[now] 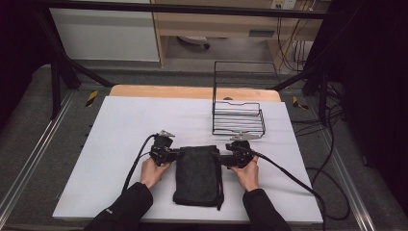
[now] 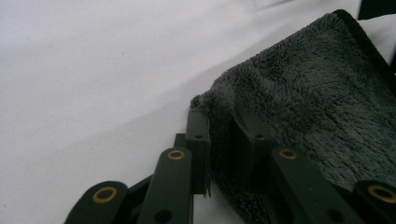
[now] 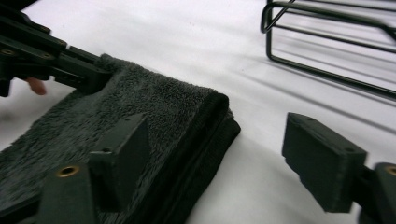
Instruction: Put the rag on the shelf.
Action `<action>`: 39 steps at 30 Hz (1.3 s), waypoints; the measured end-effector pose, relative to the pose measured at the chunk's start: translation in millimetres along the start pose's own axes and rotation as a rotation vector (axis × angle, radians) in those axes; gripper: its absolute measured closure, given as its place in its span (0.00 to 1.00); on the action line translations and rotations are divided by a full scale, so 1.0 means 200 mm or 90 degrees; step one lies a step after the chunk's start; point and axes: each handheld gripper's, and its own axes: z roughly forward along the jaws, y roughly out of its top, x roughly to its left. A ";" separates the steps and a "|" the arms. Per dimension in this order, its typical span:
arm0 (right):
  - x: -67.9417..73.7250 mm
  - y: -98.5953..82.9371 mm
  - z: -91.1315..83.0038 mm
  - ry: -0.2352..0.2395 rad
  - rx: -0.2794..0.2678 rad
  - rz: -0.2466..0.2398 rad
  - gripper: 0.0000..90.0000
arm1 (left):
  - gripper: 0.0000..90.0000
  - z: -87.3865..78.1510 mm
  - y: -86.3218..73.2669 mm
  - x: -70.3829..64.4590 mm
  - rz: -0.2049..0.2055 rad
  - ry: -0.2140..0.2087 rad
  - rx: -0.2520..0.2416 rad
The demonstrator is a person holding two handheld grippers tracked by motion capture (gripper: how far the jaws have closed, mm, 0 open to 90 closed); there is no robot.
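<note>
White sheeting covers the table point(image 1: 125, 144), with a strip of bare wood along its far edge and grey floor around it. At the left, the left gripper point(image 1: 174, 154) is clamped on the far left corner of a folded dark towel point(image 1: 198, 174); in the left gripper view its jaws pinch a bunched bit of the fleecy towel point(image 2: 299, 116) between them. The towel lies flat on the sheeting, near the front edge, between the person's two hands. At its far right corner the right gripper point(image 1: 222, 159) stands spread wide: in the right gripper view one jaw rests over the towel point(image 3: 140, 121) and the other hangs over bare sheeting, gripping nothing. Beyond it, further right, stands a black wire basket point(image 1: 238, 118), just apart from the towel.
</note>
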 end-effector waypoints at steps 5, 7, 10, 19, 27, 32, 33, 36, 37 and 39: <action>0.00 0.00 0.06 -0.005 0.023 0.001 0.38 | 0.86 0.00 0.00 0.00 0.004 -0.001 0.001; -0.01 -0.01 0.07 -0.004 0.029 0.003 0.42 | 0.86 0.00 0.00 0.00 0.013 0.001 0.003; -0.01 -0.01 0.08 0.003 0.035 0.006 0.49 | 0.86 0.00 -0.01 -0.01 0.022 0.004 0.001; 0.00 -0.01 0.08 0.036 0.058 0.031 0.68 | 0.86 0.00 -0.02 0.00 0.022 0.001 -0.007; 0.00 -0.01 0.08 0.061 0.065 0.059 0.85 | 0.88 0.00 -0.02 0.00 0.027 -0.006 -0.009; 0.00 0.00 0.07 0.059 0.063 0.060 0.86 | 0.90 -0.01 -0.01 0.00 0.025 -0.009 -0.011; 0.00 0.00 0.07 0.059 0.061 0.060 0.86 | 0.90 -0.01 -0.01 0.00 0.024 -0.010 -0.012; 0.01 0.00 0.05 0.058 0.054 0.056 0.86 | 0.90 -0.03 -0.01 0.00 0.027 -0.010 -0.018; 0.01 0.00 0.05 0.058 0.054 0.056 0.86 | 0.90 -0.03 -0.01 0.00 0.026 -0.011 -0.022; 0.01 0.01 0.04 0.059 0.049 0.054 0.87 | 0.90 -0.05 0.00 0.00 0.025 -0.014 -0.030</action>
